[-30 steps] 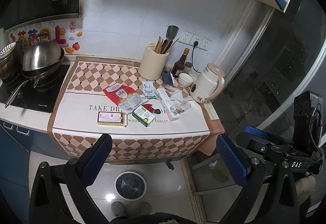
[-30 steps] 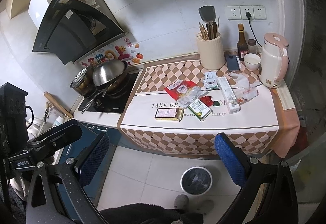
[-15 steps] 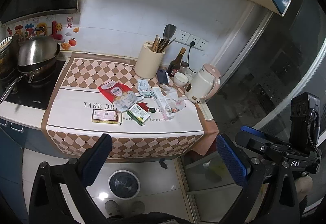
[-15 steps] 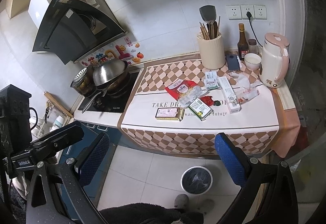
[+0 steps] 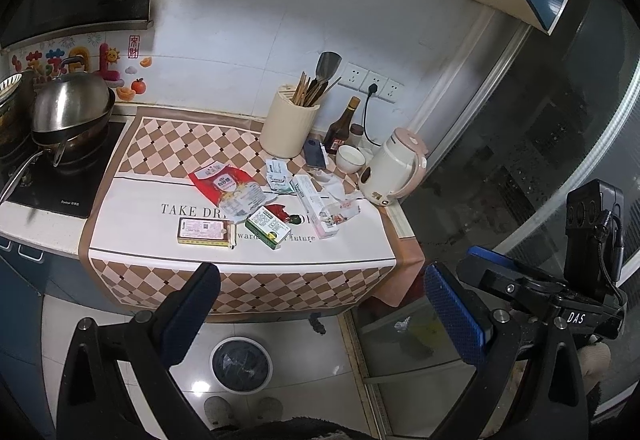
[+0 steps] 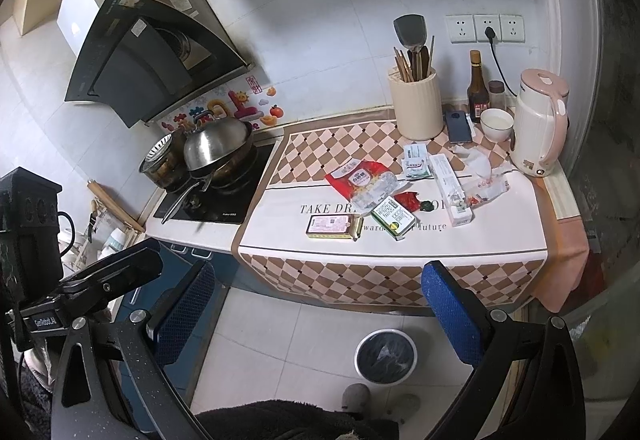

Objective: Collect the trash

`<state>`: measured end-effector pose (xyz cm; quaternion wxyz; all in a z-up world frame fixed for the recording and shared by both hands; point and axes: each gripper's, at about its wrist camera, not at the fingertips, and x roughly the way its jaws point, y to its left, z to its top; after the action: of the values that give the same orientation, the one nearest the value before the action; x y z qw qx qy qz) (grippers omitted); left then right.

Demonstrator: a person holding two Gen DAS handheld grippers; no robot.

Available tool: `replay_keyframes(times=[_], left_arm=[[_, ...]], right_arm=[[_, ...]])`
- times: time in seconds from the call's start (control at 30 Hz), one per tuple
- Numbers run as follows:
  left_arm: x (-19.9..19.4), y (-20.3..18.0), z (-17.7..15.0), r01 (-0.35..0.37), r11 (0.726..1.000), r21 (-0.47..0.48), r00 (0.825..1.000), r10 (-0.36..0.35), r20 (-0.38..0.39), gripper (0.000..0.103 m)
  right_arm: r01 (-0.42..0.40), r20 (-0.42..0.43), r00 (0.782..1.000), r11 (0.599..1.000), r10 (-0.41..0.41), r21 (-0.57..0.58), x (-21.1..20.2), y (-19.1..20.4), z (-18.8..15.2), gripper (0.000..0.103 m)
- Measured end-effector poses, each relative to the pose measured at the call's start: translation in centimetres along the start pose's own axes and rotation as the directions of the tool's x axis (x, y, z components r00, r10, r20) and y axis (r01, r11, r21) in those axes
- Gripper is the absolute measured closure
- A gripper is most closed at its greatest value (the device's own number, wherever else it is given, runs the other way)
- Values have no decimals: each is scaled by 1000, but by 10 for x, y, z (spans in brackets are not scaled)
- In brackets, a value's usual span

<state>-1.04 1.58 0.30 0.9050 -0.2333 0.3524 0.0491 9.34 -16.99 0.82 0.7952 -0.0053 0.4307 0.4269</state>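
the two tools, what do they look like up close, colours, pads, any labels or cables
Both are black frames with two angled arms ending in blue textured pads. Seen from the left wrist, the left tool shows silver screws, and the right tool's body beside it carries white "DAS" lettering, a black camera box and a cable. Seen from the right wrist, the right tool matches; the other unit's label is unreadable.

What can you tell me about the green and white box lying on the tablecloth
The green and white box is a small flat carton, seemingly cardboard, lying face up and skewed on the white band of the tablecloth. Its white top carries small print; green shows along its edges with a round yellow mark. It lies beside the yellow and pink box, near a red wrapper. Neither gripper touches it.
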Motion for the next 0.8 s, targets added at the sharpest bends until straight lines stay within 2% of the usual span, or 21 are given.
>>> replay_keyframes(times=[0.8], left_arm=[[0,-3,0,13,1000,-5,1000,-13,-2,0]], right_arm=[[-2,2,1000,1000,2,5,1,2,3,0]])
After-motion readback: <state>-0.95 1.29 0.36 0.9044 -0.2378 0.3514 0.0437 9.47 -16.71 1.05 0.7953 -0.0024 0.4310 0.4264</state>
